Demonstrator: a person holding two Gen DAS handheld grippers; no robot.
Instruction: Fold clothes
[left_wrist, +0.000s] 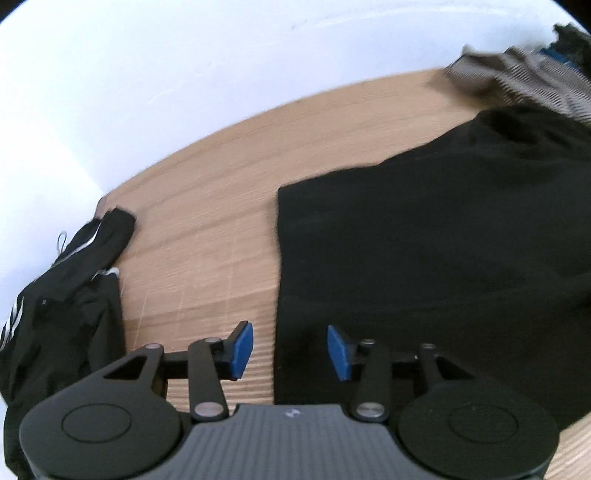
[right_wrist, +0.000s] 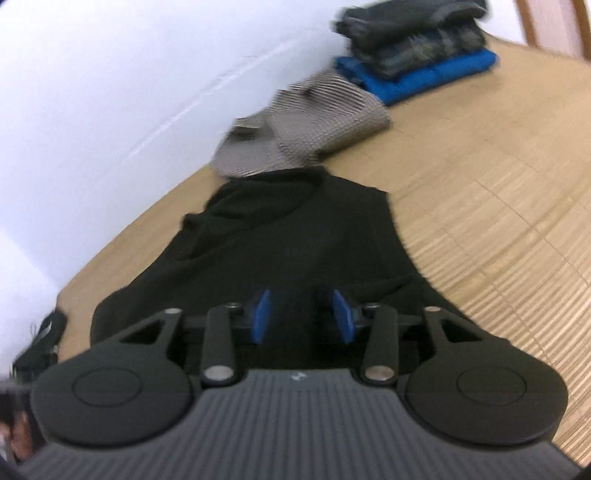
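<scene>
A black garment (left_wrist: 424, 236) lies partly folded on the wooden table (left_wrist: 207, 206), its straight left edge facing my left gripper. My left gripper (left_wrist: 290, 350) is open and empty, hovering at that edge near the garment's near corner. In the right wrist view the same black garment (right_wrist: 295, 240) stretches away from me. My right gripper (right_wrist: 301, 314) is open and empty, low over the garment's near end.
A black garment with white stripes (left_wrist: 62, 295) lies crumpled at the table's left edge. A striped grey garment (right_wrist: 303, 129) lies folded beyond the black one. A stack of folded clothes (right_wrist: 417, 48) with a blue one at the bottom stands further back. A white wall (left_wrist: 147, 74) borders the table.
</scene>
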